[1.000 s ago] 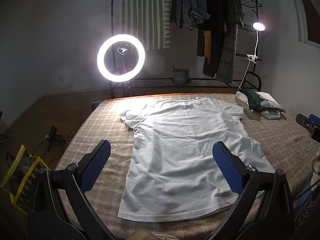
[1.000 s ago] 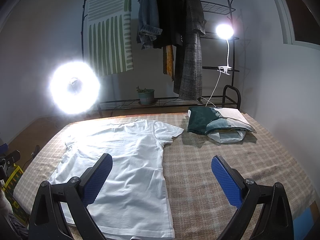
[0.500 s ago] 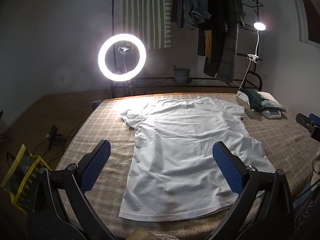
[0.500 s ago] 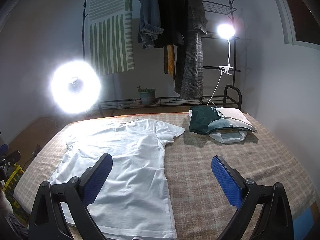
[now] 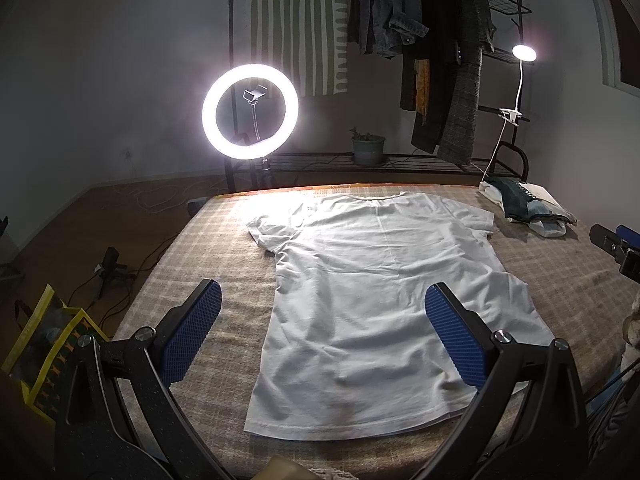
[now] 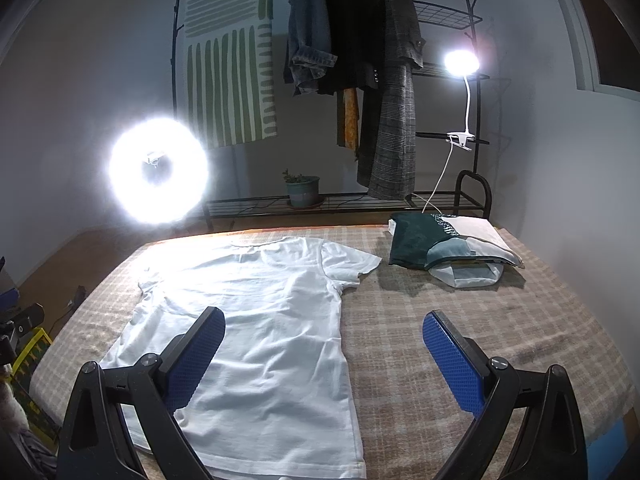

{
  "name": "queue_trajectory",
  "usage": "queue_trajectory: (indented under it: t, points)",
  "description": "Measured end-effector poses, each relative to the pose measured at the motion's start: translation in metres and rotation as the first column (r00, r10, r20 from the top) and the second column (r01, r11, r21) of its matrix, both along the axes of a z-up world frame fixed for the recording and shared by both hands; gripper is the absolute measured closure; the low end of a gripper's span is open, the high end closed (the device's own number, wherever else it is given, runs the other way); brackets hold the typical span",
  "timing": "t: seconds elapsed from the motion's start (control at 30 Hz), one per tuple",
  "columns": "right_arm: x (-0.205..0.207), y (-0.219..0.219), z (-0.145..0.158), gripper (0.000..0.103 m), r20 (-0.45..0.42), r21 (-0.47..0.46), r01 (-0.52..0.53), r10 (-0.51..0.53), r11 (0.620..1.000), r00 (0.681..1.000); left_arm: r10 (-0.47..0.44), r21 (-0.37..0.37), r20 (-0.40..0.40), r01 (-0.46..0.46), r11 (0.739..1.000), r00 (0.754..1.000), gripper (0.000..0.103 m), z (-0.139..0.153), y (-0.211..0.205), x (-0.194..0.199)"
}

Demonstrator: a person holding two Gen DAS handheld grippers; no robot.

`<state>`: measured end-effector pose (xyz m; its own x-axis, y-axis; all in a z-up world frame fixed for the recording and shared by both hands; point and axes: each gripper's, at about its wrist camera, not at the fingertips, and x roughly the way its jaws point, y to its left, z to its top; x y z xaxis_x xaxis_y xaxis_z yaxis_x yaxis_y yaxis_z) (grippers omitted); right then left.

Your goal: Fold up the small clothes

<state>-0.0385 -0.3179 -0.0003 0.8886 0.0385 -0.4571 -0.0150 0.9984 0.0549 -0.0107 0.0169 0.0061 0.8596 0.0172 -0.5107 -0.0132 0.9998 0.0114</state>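
Note:
A white T-shirt (image 5: 372, 280) lies spread flat on the checked bed cover (image 5: 200, 248), collar toward the far edge, hem toward me. It also shows in the right wrist view (image 6: 260, 320). My left gripper (image 5: 322, 336) is open and empty, held above the shirt's lower left part. My right gripper (image 6: 324, 360) is open and empty, held above the shirt's right side seam. Neither touches the cloth.
A pile of folded clothes (image 6: 444, 244) lies at the far right of the bed (image 5: 528, 208). A ring light (image 5: 250, 111), a clip lamp (image 6: 462, 64) and a clothes rack (image 6: 360, 60) stand behind the bed. A yellow bag (image 5: 44, 340) sits on the floor at left.
Both grippers have drifted slightly; the shirt and the pile sit a touch lower and to the right in view. Nothing was gripped or moved.

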Motion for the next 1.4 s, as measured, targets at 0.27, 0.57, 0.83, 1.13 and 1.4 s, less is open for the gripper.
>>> queue_trajectory:
  t: [0.27, 0.57, 0.83, 1.13, 1.4]
  points:
    - [0.011, 0.015, 0.002, 0.003, -0.025, 0.019, -0.047, 0.047, 0.999, 0.999, 0.028, -0.032, -0.022, -0.028, 0.999, 0.999, 0.0, -0.007, 0.013, 0.0]
    - [0.046, 0.056, 0.005, 0.012, -0.085, 0.015, -0.196, 0.197, 0.98, 0.977, 0.063, -0.205, -0.154, -0.094, 0.974, 0.986, 0.017, -0.044, 0.052, 0.001]
    - [0.1, 0.108, 0.023, 0.018, -0.12, 0.054, -0.356, 0.36, 0.933, 0.925, 0.107, -0.366, -0.348, -0.24, 0.899, 0.931, 0.036, -0.098, 0.086, -0.002]
    - [0.176, 0.187, 0.043, 0.019, -0.209, 0.11, -0.516, 0.528, 0.849, 0.823, 0.175, -0.377, -0.442, -0.36, 0.853, 0.88, 0.047, -0.133, 0.105, 0.003]
    - [0.247, 0.262, 0.028, 0.019, -0.294, 0.196, -0.544, 0.578, 0.816, 0.761, 0.148, -0.418, -0.496, -0.385, 0.823, 0.856, 0.057, -0.155, 0.109, 0.014]
